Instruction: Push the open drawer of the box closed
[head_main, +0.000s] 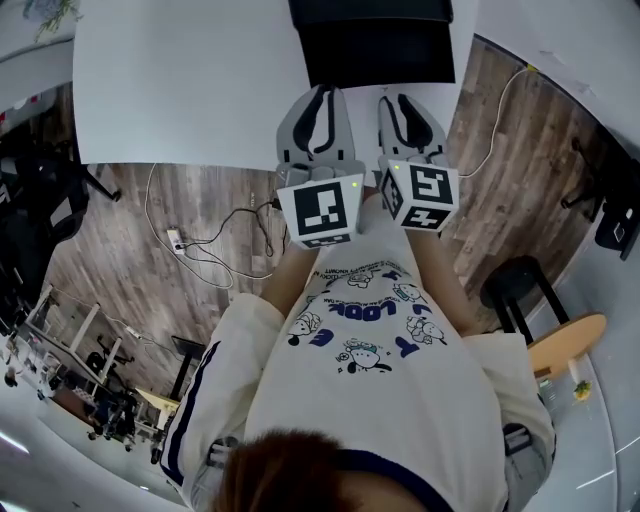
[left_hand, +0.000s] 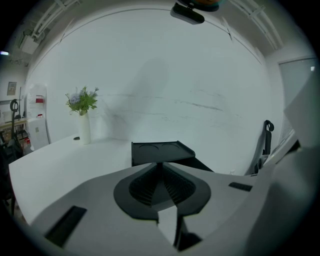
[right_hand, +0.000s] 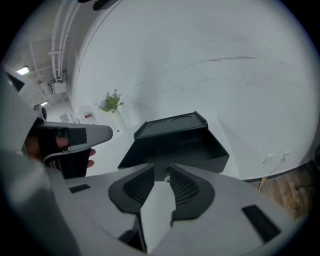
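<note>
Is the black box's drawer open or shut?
Open. The drawer sticks out from the box, and its inside shows.

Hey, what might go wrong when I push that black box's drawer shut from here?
1. Nothing visibly holds the box on the smooth table, so a push on the drawer may slide the whole box back instead of closing it.
2. The right gripper has its jaws apart with nothing between them, and the drawer's front edge might wedge in that gap.
3. The left gripper, jaws together, sits close beside it, so the two may bump.
</note>
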